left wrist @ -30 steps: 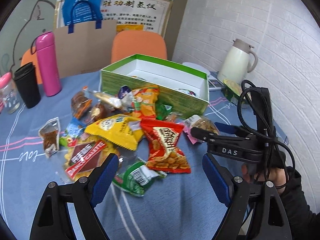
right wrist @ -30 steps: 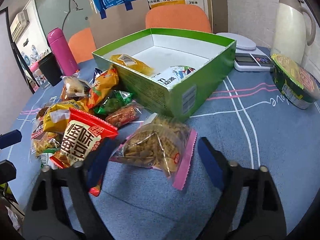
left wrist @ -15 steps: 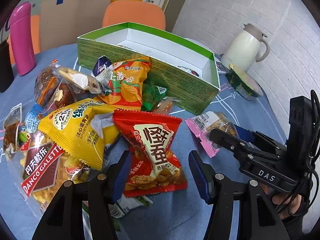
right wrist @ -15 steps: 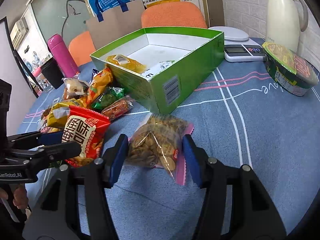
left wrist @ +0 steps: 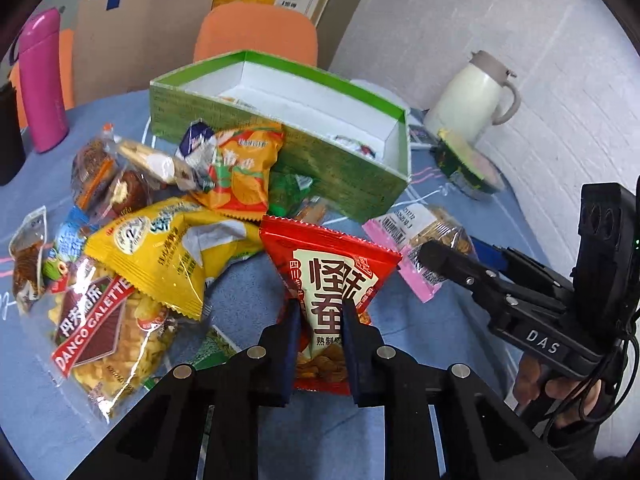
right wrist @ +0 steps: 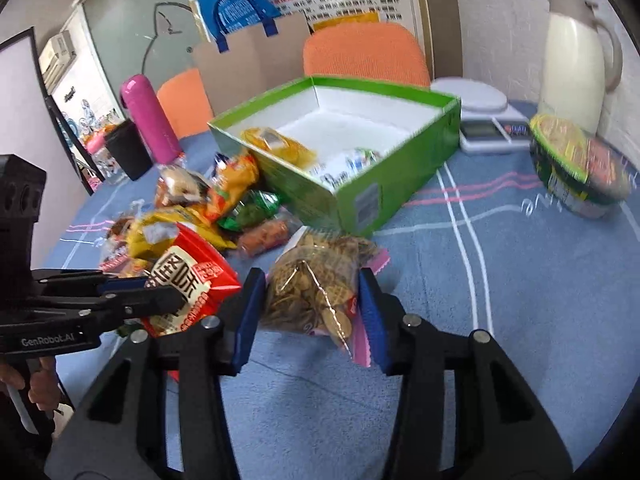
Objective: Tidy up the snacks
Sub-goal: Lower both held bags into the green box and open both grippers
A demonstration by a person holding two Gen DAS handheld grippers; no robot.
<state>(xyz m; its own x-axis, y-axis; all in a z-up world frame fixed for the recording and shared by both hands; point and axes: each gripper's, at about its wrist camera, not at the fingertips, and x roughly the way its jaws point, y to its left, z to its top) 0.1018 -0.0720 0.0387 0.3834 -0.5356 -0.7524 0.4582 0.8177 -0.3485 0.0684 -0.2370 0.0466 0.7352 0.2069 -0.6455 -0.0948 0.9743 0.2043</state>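
Note:
My left gripper (left wrist: 320, 320) is shut on the lower part of a red snack bag (left wrist: 332, 276) with Chinese print, in front of the open green box (left wrist: 352, 184). In the right wrist view my right gripper (right wrist: 312, 296) is shut on a clear bag of brown biscuits with a pink edge (right wrist: 316, 280), lifted slightly off the cloth. The same biscuit bag (left wrist: 424, 232) and right gripper (left wrist: 436, 258) appear at the right of the left wrist view. The green box (right wrist: 360, 196) holds a yellow packet (right wrist: 276, 146) and a white packet (right wrist: 348, 166).
A heap of snack bags (left wrist: 160, 240) lies left of the red bag. A pink flask (left wrist: 40, 80), a cream kettle (left wrist: 472, 96), a noodle bowl (right wrist: 576, 168), a kitchen scale (right wrist: 488, 120), orange chairs (right wrist: 364, 56) and a paper bag (left wrist: 140, 36) ring the blue tablecloth (right wrist: 500, 300).
Both grippers have closed: the left one on the red bag, the right one on the biscuit bag. Both moved forward onto their bags, and the biscuit bag has risen a little.

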